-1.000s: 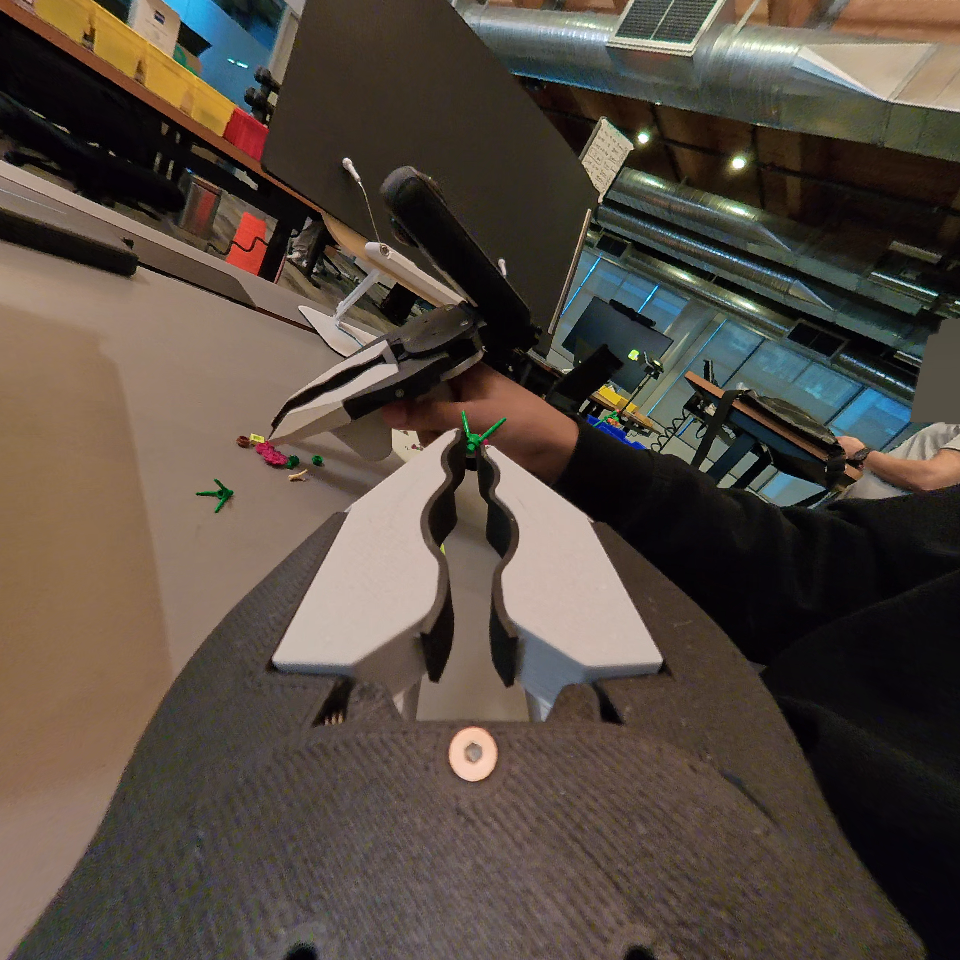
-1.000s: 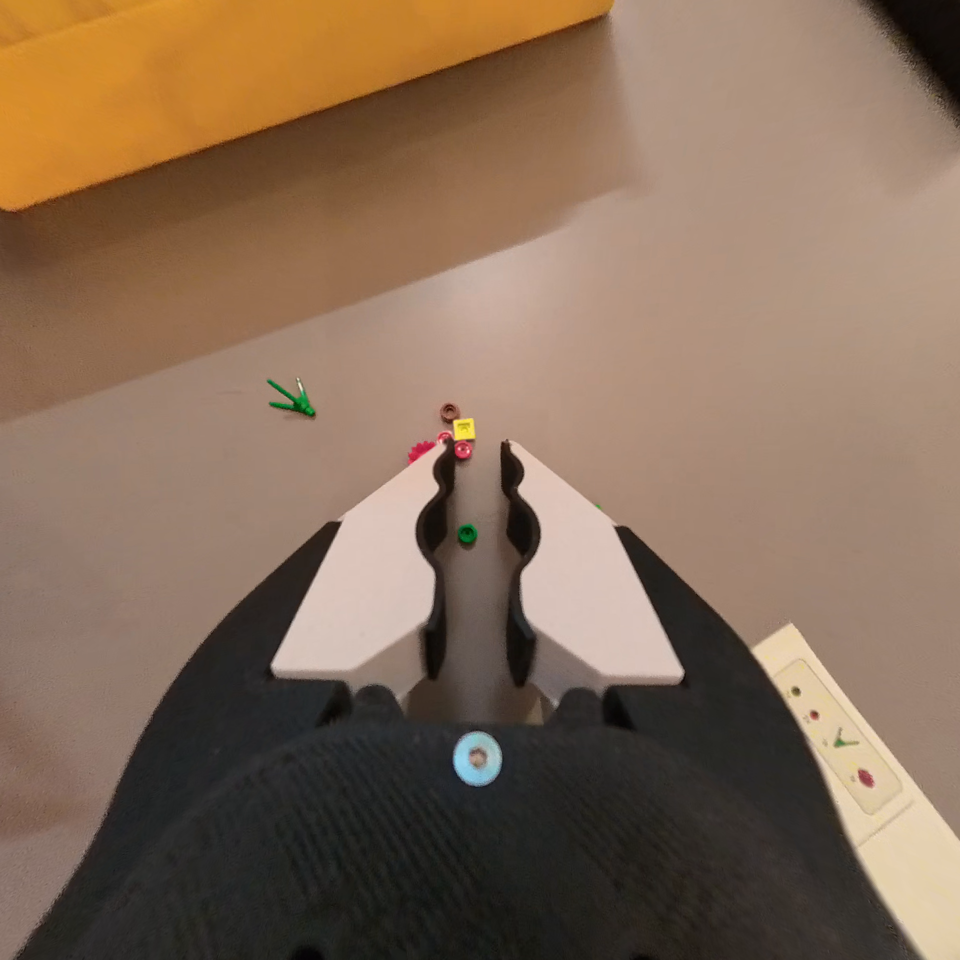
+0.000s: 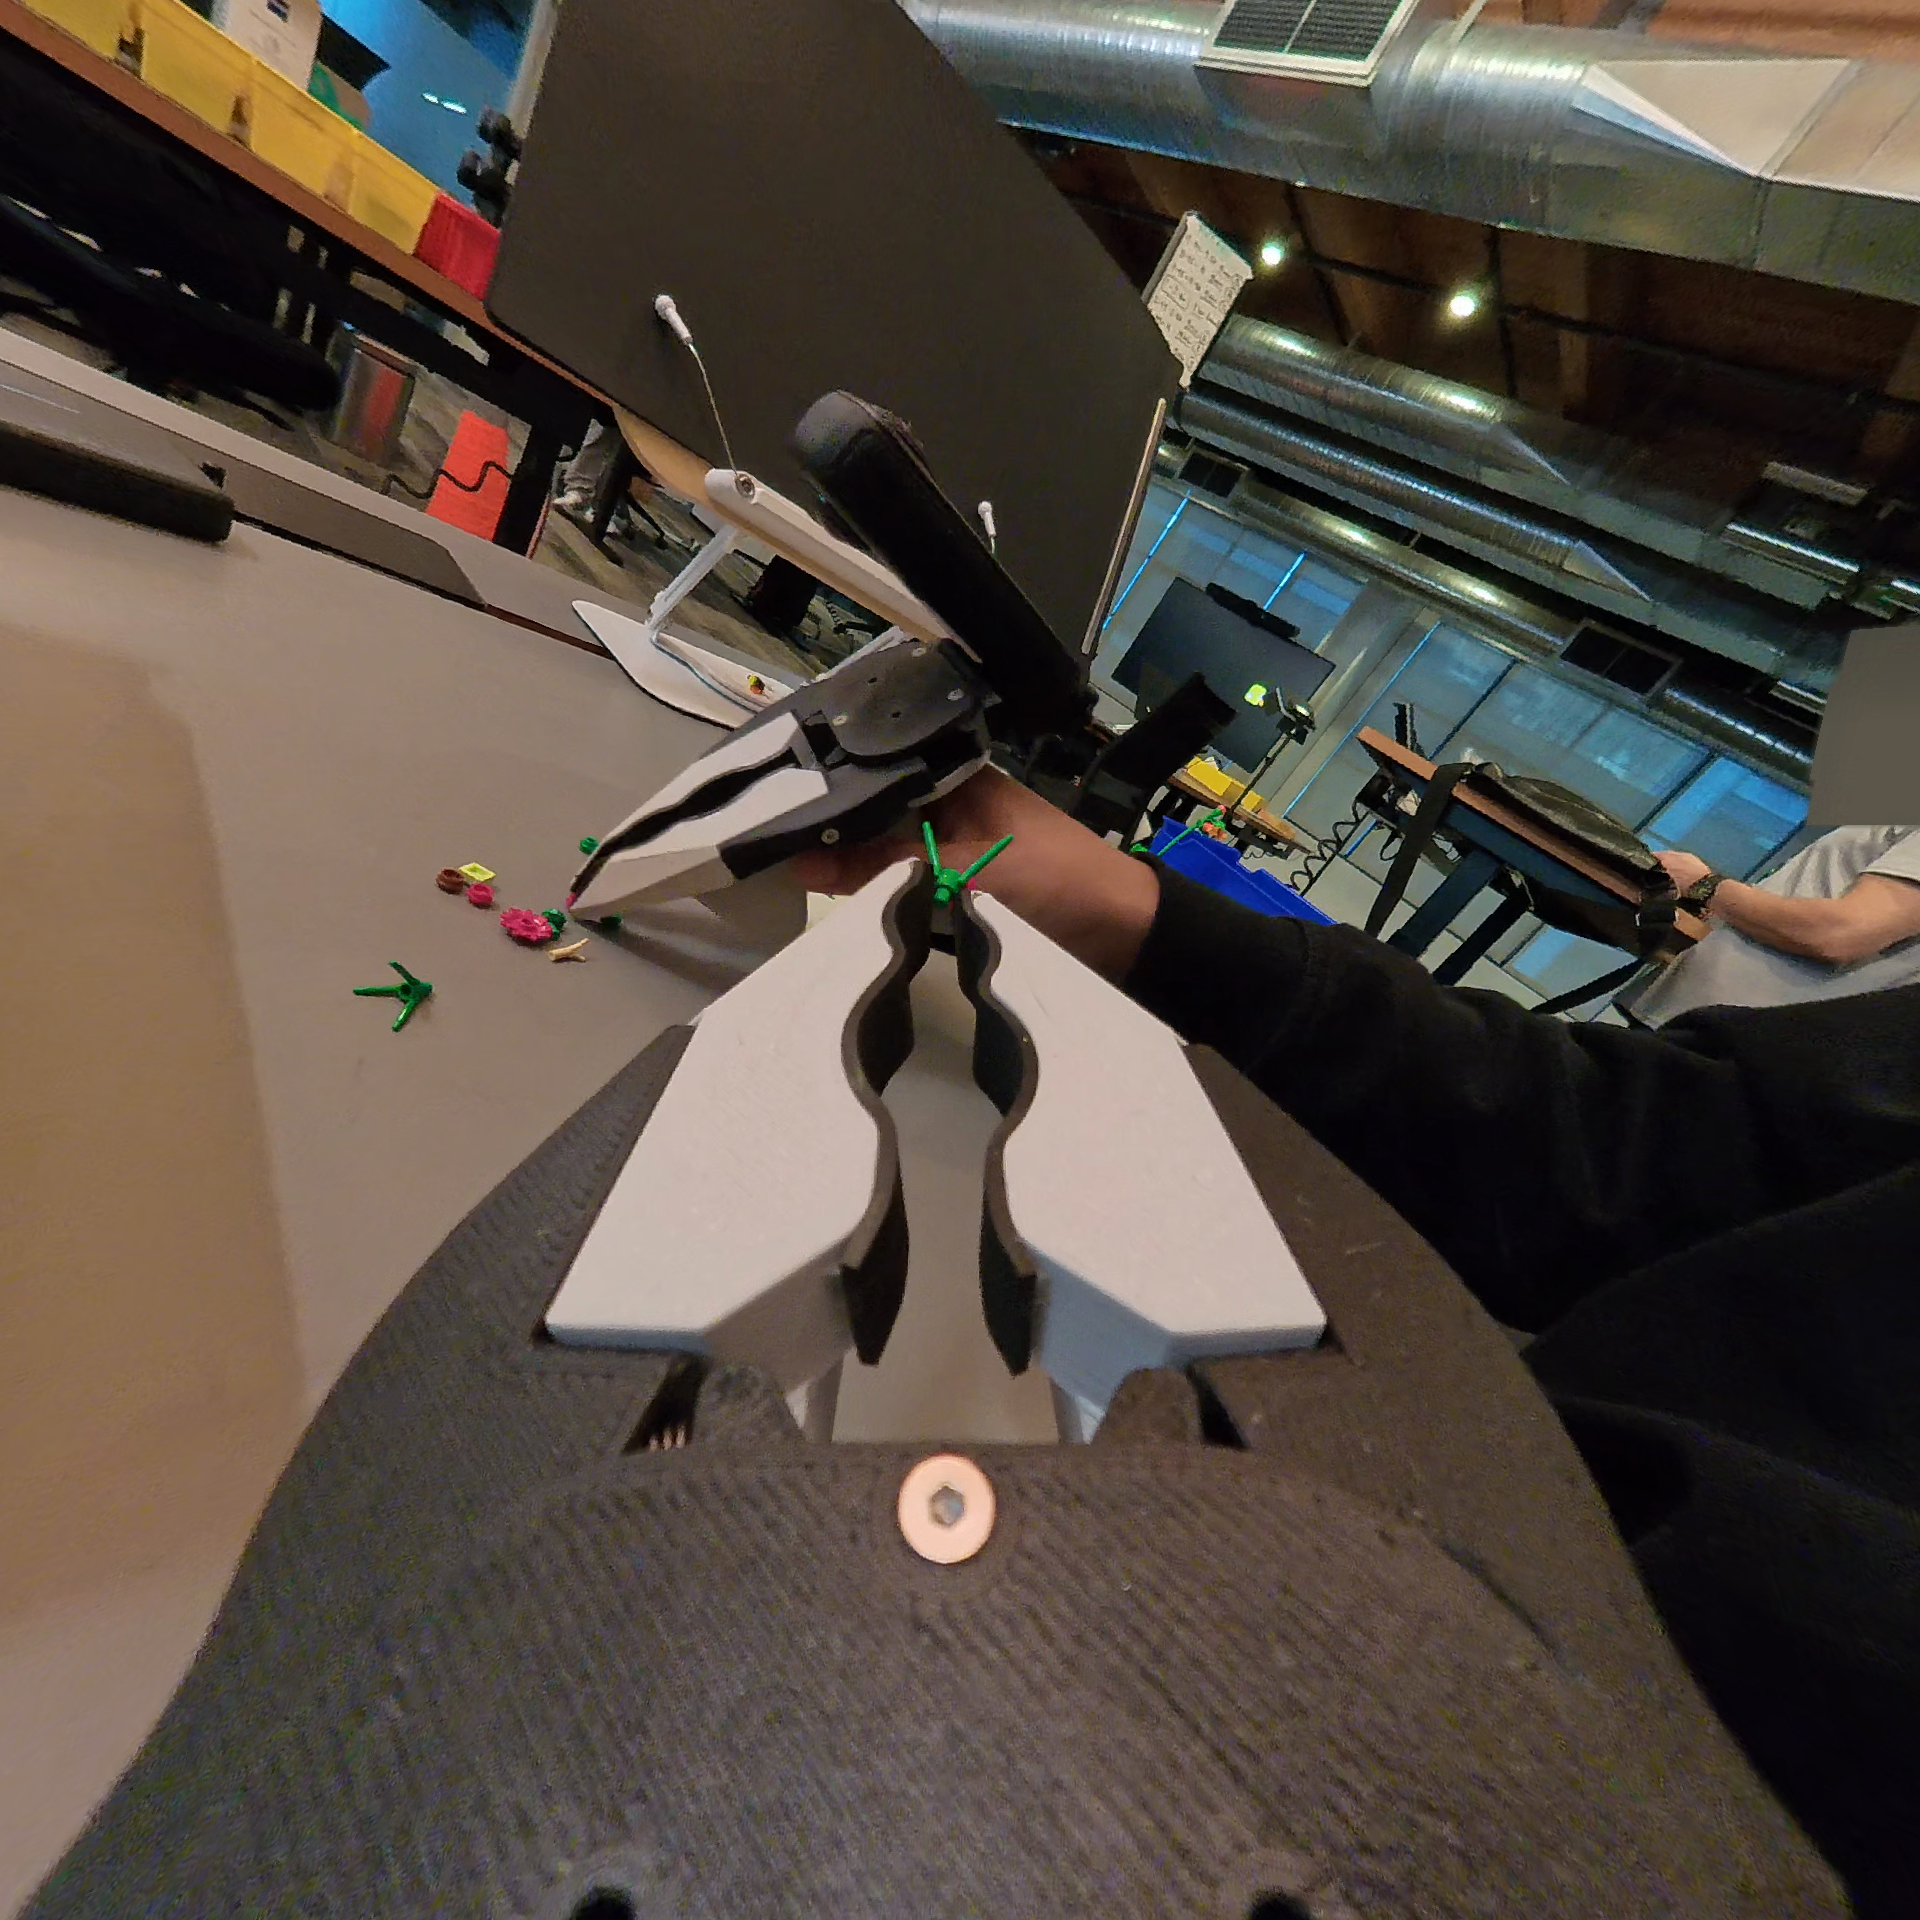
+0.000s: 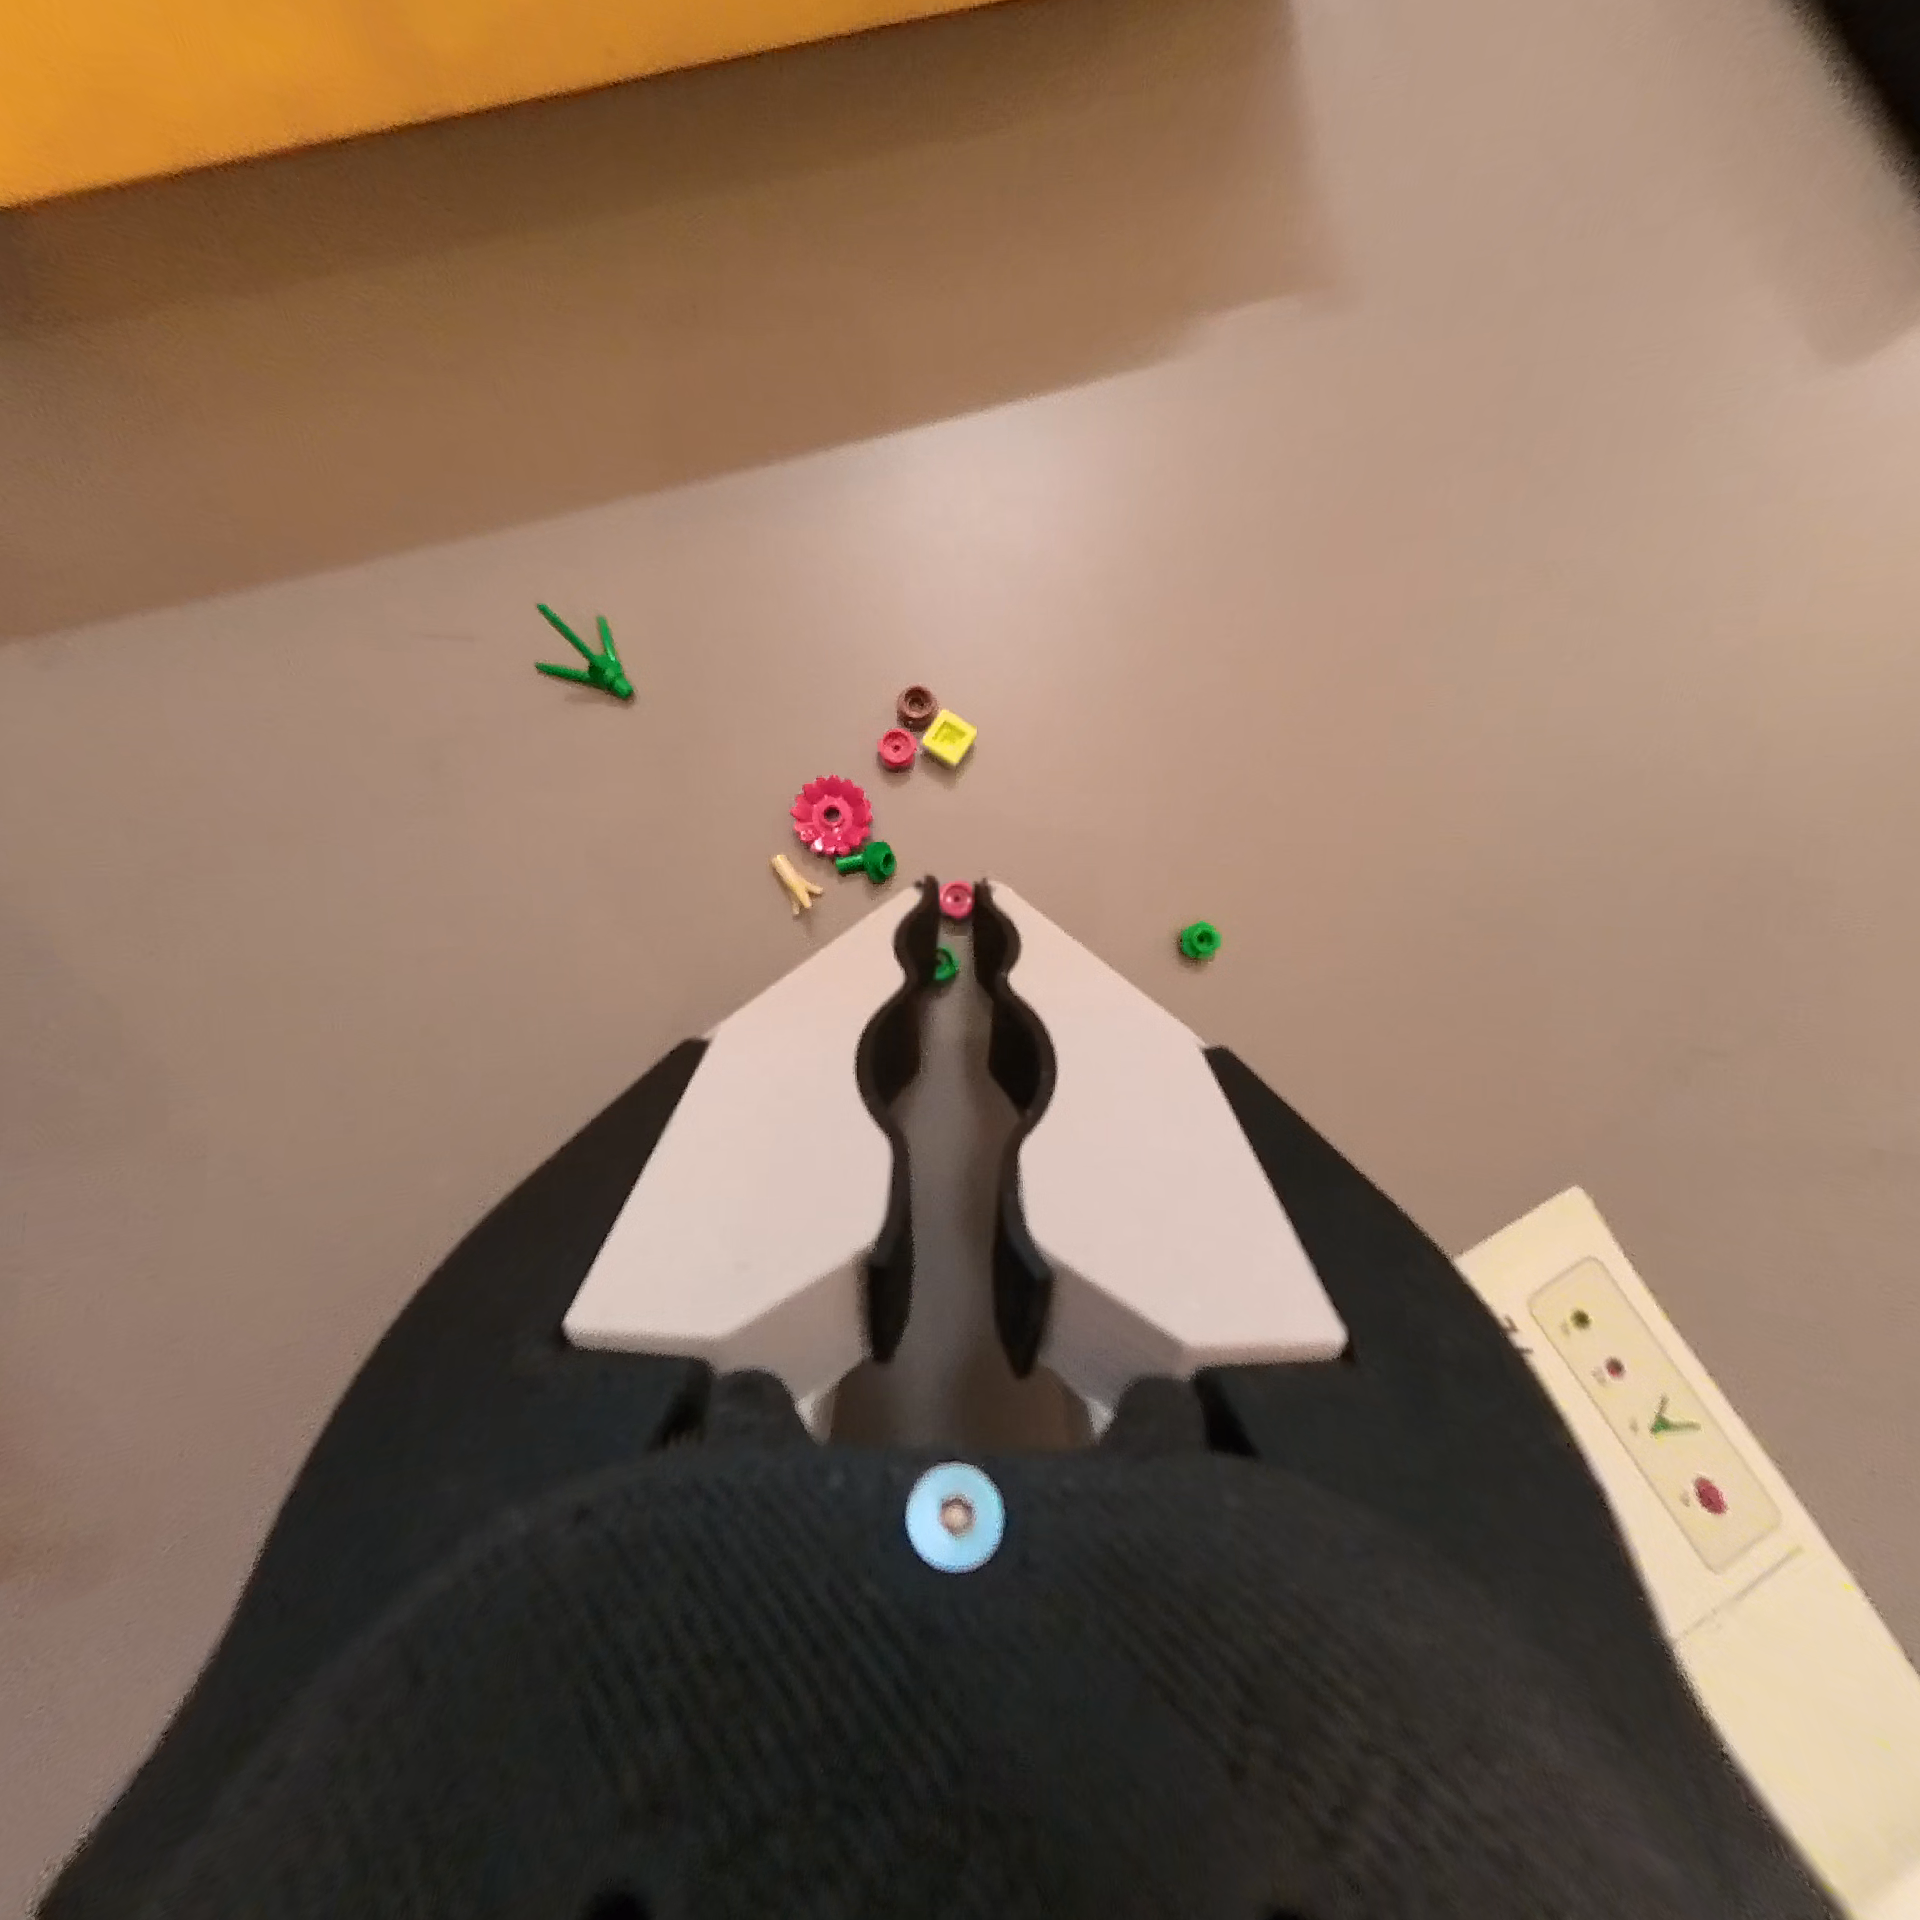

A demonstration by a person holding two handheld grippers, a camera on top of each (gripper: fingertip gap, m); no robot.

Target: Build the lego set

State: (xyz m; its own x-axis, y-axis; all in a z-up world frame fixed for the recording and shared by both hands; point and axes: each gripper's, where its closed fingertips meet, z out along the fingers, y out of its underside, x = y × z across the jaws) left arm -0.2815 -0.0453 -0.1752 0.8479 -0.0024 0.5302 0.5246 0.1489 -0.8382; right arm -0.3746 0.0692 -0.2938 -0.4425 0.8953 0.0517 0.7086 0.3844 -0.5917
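Grey surface [image 4: 1455, 623] with scattered lego pieces, two claws at work.

Leftmost lies a loose green stem [image 4: 587, 665], well apart from the cluster around the pink flower [image 4: 829, 816]. Right claw [image 4: 956, 896], angled steeply down with tips at the surface, pinches a small pink round stud [image 4: 956, 899]. Left claw [image 3: 943, 883], held raised and nearly level, grips another green stem piece [image 3: 951, 864]. Open room spreads right of the cluster; an instruction sheet [image 4: 1662, 1455] sits at the near right edge.
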